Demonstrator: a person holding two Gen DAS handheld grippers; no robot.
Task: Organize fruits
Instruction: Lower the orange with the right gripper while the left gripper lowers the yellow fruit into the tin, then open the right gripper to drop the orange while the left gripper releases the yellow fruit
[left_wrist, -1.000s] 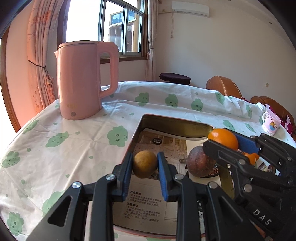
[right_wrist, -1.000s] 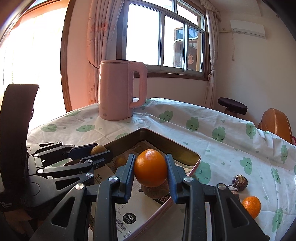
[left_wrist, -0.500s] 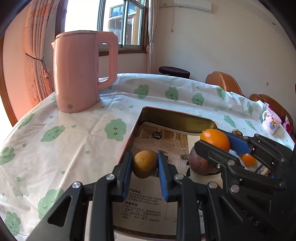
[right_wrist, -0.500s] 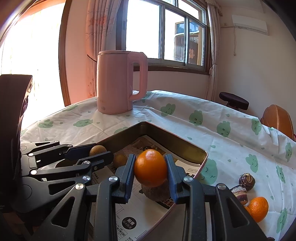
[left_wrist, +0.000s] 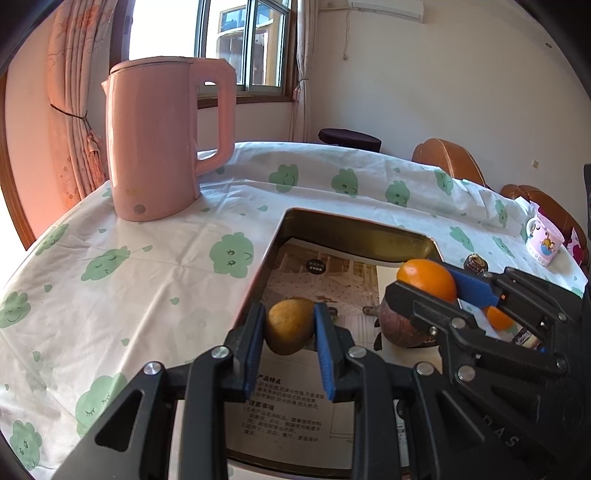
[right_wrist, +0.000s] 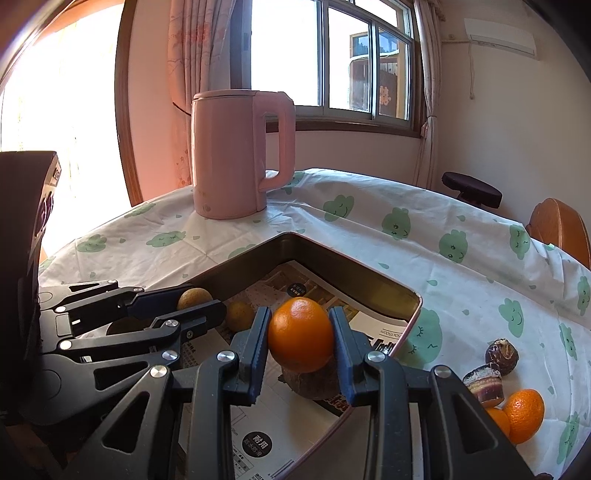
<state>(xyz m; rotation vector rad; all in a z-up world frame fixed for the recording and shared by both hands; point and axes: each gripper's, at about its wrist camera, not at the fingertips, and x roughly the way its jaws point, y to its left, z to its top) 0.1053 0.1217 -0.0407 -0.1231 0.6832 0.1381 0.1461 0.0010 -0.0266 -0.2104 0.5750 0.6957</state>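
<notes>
We hold 2 fruits over the tray (left_wrist: 354, 236) near the table's front edge. Left hand-held gripper (left_wrist: 290, 330) squeezes a brown-yellow fruit (left_wrist: 290, 325); right hand-held gripper (right_wrist: 300, 338) squeezes an orange (right_wrist: 301, 334), high above a dark fruit (right_wrist: 314, 384), so both can go down w/o bumping.

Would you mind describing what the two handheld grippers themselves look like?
Both the left gripper and right gripper are matte black plastic linkages with triangular cut-outs, silver pivot screws and blue ribbed finger pads. Raised "DAS" lettering shows on the right one's body. No cables or sleeves are visible.
</notes>
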